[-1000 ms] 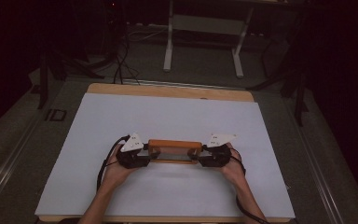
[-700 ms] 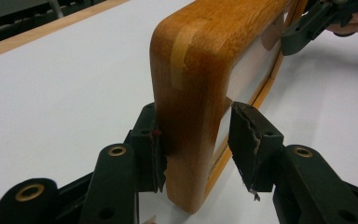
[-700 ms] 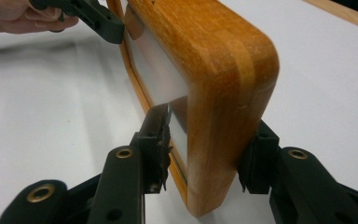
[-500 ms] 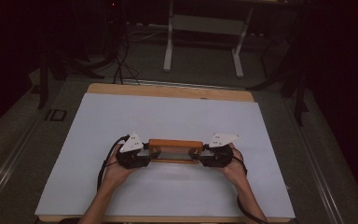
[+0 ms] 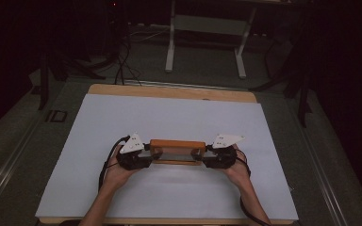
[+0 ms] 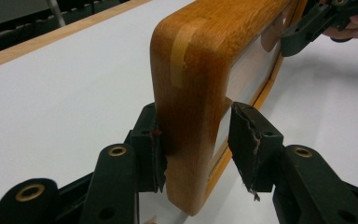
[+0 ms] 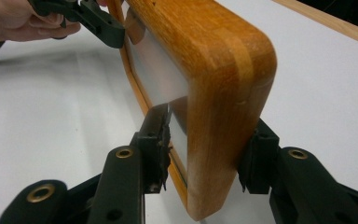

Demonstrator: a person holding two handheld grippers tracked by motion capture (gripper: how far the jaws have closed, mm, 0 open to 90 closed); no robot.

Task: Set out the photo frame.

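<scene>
On the white table [image 5: 122, 117] a wooden frame [image 5: 177, 144] stands upright on its long edge, near the person's side. The 2 grippers should keep even pressure and move together — any twist could tip it. The left gripper [image 6: 193, 140] brackets 1 end, 1 pad touching, the other slightly off; the right gripper [image 7: 209, 149] pinches the opposite end.

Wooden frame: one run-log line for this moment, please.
wooden frame upright on edge | left tongs straddle one end, one pad apart | right tongs clamp other end | white table
</scene>
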